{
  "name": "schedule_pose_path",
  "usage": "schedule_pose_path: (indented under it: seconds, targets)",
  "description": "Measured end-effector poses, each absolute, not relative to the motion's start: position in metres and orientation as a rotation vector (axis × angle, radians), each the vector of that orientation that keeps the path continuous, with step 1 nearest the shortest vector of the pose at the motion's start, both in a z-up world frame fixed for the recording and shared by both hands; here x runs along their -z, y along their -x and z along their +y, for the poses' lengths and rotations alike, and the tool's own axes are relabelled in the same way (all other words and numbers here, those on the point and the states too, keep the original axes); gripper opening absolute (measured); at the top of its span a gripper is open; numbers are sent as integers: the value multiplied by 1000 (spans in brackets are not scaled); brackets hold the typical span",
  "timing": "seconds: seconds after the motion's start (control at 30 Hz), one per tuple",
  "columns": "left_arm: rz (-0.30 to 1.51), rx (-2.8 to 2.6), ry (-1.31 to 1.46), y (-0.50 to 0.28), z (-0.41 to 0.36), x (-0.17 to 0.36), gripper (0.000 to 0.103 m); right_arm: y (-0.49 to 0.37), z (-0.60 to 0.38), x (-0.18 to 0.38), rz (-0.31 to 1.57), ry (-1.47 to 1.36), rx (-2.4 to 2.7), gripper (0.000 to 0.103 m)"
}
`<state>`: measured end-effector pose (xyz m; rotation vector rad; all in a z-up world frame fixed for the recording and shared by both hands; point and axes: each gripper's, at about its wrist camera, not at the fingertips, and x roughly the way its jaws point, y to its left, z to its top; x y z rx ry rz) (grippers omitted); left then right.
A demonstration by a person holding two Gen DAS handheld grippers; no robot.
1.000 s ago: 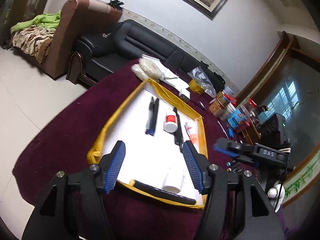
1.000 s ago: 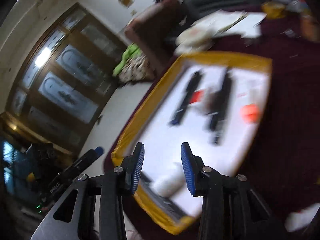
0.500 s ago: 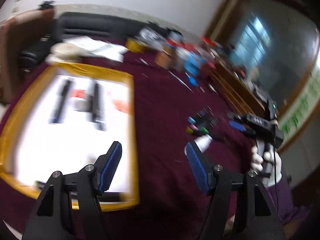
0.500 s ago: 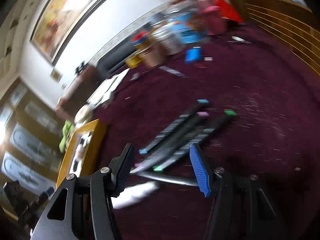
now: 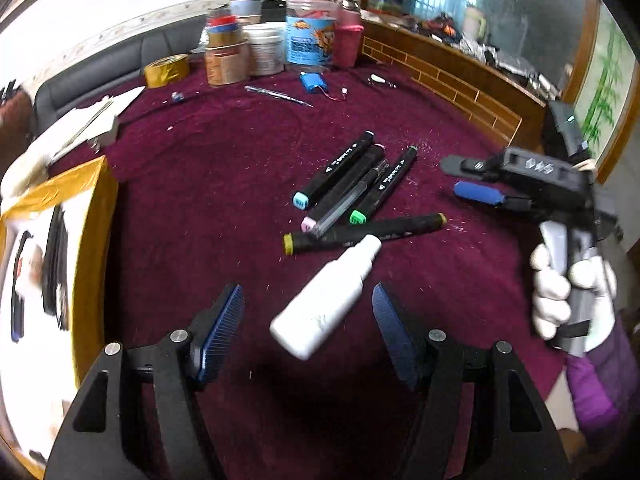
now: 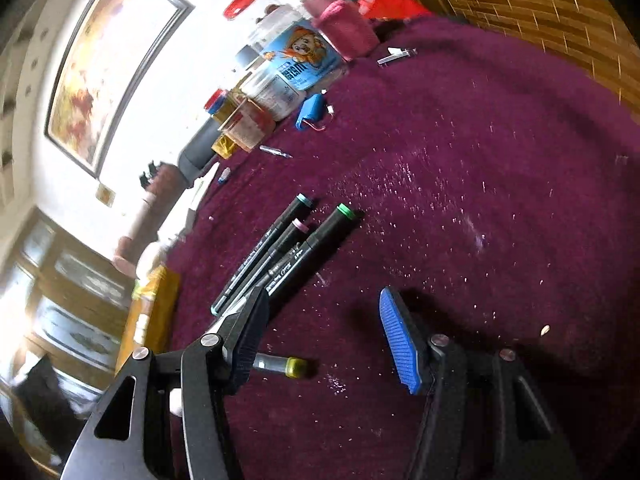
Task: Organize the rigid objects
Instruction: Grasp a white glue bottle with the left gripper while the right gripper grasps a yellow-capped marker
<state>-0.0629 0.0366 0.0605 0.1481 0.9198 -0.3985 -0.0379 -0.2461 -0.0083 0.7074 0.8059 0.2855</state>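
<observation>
Here, from the left wrist, we see the left gripper (image 5: 308, 328) open above a white bottle (image 5: 326, 300) lying on maroon cloth (image 5: 224, 168), markers (image 5: 352, 192) beyond, jars (image 5: 308, 20) by the wall; from the right wrist, the right gripper (image 6: 324, 340) gapes empty over cloth beside the markers, a framed painting (image 6: 108, 68) on the wall

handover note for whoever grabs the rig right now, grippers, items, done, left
Left gripper: open, empty, around the white bottle without pinching it.
Right gripper: open, empty, by the markers.
Items: four black markers, a clear pen and the bottle lie loose on the maroon cloth.
Done: some pens already lie in the yellow-rimmed tray.
Left: move bottle, markers and pen, probably into the tray.
</observation>
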Motion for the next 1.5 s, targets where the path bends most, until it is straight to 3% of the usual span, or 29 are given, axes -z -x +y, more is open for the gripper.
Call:
schedule_pose_path:
  seconds: [0.23, 0.27, 0.37, 0.4, 0.67, 0.9, 1.3, 1.4, 1.5]
  targets:
    - [983, 423, -209, 42, 5, -25, 65, 40, -245, 10, 797, -710, -304, 60]
    - [960, 418, -212, 45, 4, -26, 60, 39, -244, 10, 798, -705, -303, 61]
    - [961, 418, -152, 46, 13, -30, 30, 37, -243, 11, 797, -704, -303, 61]
    - [970, 417, -114, 44, 20, -31, 28, 37, -243, 11, 796, -706, -304, 62]
    - [970, 417, 119, 64, 76, -43, 28, 36, -230, 6, 805, -629, -284, 66]
    - [916, 425, 199, 78, 97, -58, 28, 18, -186, -3, 949, -510, -382, 69]
    - [963, 448, 187, 77, 82, -42, 29, 44, -104, -5, 1027, -148, -486, 71]
    - [960, 433, 105, 70, 63, -38, 36, 39, -99, -8, 1020, -124, -470, 69]
    - [961, 393, -10, 64, 45, -30, 33, 32, -96, -12, 1012, -99, -453, 68]
